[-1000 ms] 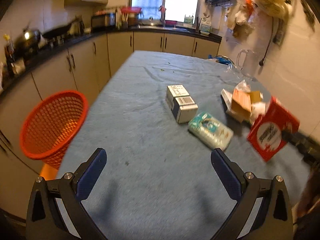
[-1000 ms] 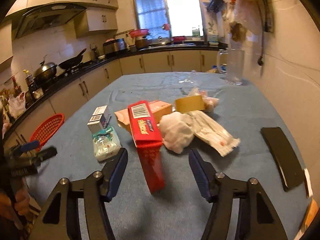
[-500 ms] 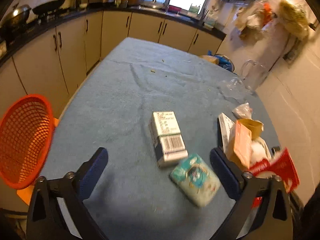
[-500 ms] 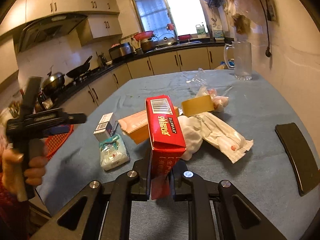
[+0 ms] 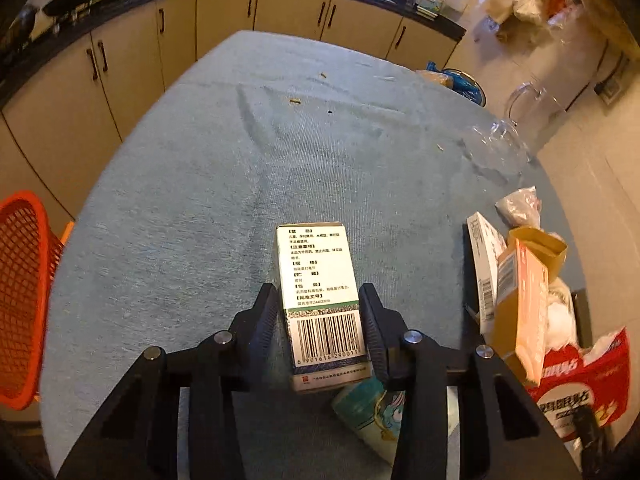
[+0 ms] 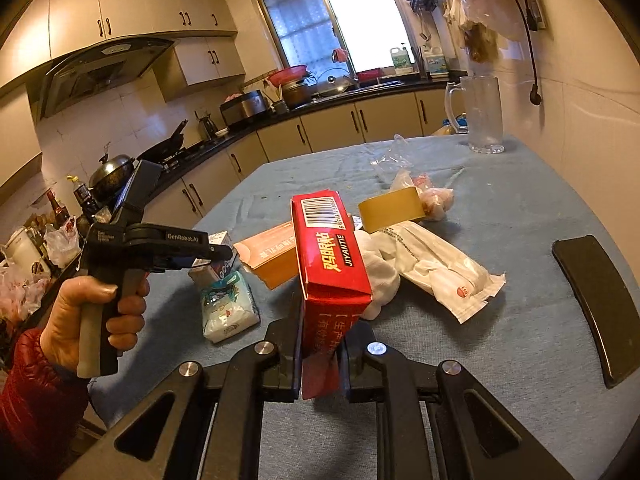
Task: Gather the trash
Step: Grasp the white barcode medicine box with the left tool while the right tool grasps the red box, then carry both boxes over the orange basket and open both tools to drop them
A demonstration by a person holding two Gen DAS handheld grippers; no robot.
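Note:
My left gripper (image 5: 320, 312) is shut on a white medicine box (image 5: 320, 280) with a barcode, on the blue table. It also shows in the right wrist view (image 6: 216, 256), held by a hand. My right gripper (image 6: 322, 336) is shut on a red box (image 6: 330, 264) and holds it upright above the table. It shows at the right edge of the left wrist view (image 5: 576, 384). A teal tissue pack (image 6: 228, 304) lies just behind the white box. An orange carton (image 6: 268, 256), a white wrapper (image 6: 444, 272) and a crumpled tissue (image 6: 380, 276) lie in a pile.
An orange mesh basket (image 5: 20, 300) stands off the table's left edge. A glass mug (image 6: 482, 116) stands at the far right. A black flat object (image 6: 596, 300) lies at the right. Clear plastic (image 5: 496, 148) lies near the mug. Cabinets run along the far side.
My left gripper moved forward and shut on the white box. My right gripper shut on the red box and lifted it upright.

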